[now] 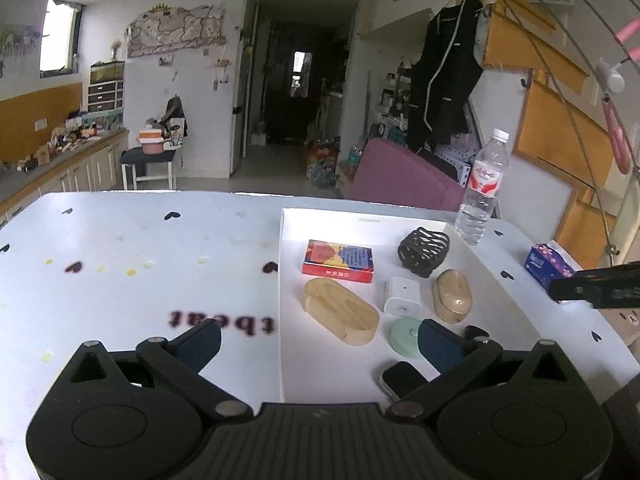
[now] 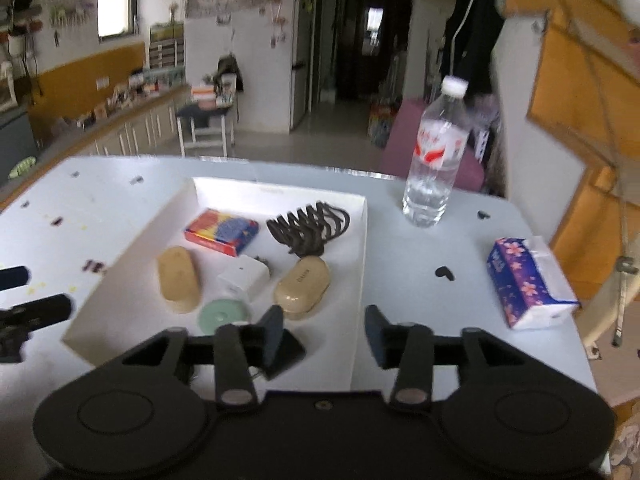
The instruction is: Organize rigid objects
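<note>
Tray (image 1: 288, 240) is filling up nicely: sitting on my table (image 1: 140, 260) it already has the red and blue card box (image 1: 338, 267), black claw clip (image 1: 423, 250), two wooden oval pieces (image 1: 342, 312) (image 1: 452, 291), white charger cube (image 1: 402, 297), mint green disc (image 1: 405, 337) and a dark phone-looking thing (image 1: 402, 380) at the near edge, partly hidden behind my gear.

My left gripper (image 1: 320, 340) has its jaws spread wide with nothing in them, hovering over the tray's near left wall. My right gripper (image 2: 324, 330) has jaws parted too, nothing between the pads, hanging above the near right edge of the tray, with the dark thing just beside its left finger. So both hands are empty right now.

What's left, as far as I can judge: the tissue pack (image 2: 528, 282) and water bottle (image 2: 434, 156) are outside the tray on the right side of the table. The tissues are soft, so probably not my problem. The bottle might count as rigid, though it's tall for that tray. I'd call this mostly done, maybe one item to go.
</note>
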{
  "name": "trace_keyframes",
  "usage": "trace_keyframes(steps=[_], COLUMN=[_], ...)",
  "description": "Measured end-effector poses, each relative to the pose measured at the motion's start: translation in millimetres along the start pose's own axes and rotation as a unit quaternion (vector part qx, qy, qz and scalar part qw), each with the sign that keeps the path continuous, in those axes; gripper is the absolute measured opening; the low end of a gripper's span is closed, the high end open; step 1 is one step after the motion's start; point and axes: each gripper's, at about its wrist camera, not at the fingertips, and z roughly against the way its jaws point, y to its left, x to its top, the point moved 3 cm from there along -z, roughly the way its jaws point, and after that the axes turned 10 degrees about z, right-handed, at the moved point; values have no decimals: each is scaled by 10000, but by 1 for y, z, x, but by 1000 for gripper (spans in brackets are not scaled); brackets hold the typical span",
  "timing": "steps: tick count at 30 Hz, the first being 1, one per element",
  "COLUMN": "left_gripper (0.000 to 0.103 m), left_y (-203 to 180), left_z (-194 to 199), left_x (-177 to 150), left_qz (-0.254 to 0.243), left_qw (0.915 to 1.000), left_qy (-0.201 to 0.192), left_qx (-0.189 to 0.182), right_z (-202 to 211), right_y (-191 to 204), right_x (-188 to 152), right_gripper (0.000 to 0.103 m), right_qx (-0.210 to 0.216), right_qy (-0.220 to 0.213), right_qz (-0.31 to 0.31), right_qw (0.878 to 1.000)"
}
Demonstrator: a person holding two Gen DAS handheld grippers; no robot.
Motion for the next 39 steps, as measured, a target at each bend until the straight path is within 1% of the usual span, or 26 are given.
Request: trace_keyframes(steps=[4, 6, 9, 14, 17, 18, 23, 28, 32, 39], left_gripper=[103, 103, 103, 103, 103, 103, 103, 103, 103, 103], left_y=[-3, -5, -6, -6, -4, -3, -2, -4, -6, -4], left_z=[11, 18, 28, 40, 45, 46, 48, 47, 47, 49], left_x=[-4, -7, -11, -19, -25, -26, -31, -36, -38, -38], left_qz=[-118, -180, -238, -350, -391, -395, -438, -547, -601, -591], left_qw=[9999, 9997, 9995, 9990, 9988, 9988, 9986, 9981, 9978, 9976], left_qy=[-69, -108, -178, -278, -294, -296, -292, -272, -273, -313], left_qx=[-50, -95, -124, -69, -23, -7, 60, 113, 109, 152], right_z=[38, 54, 65, 72, 71, 70, 67, 67, 68, 67], right_y=[10, 16, 24, 36, 38, 40, 49, 52, 54, 57], right_x=[-16, -25, -37, -53, -60, -62, -70, -74, -75, -74], right_gripper=[60, 63, 68, 74, 78, 79, 89, 96, 100, 101], right_qx=[-201, -272, -315, -468, -473, -472, -605, -675, -716, -739], right_qy=[-386, -584, -736, -732, -717, -704, -604, -587, -628, -627], right_qz=[-173, -271, -445, -610, -722, -718, -528, -489, -467, -431], right_qw=[9989, 9976, 9958, 9943, 9937, 9938, 9949, 9948, 9944, 9944])
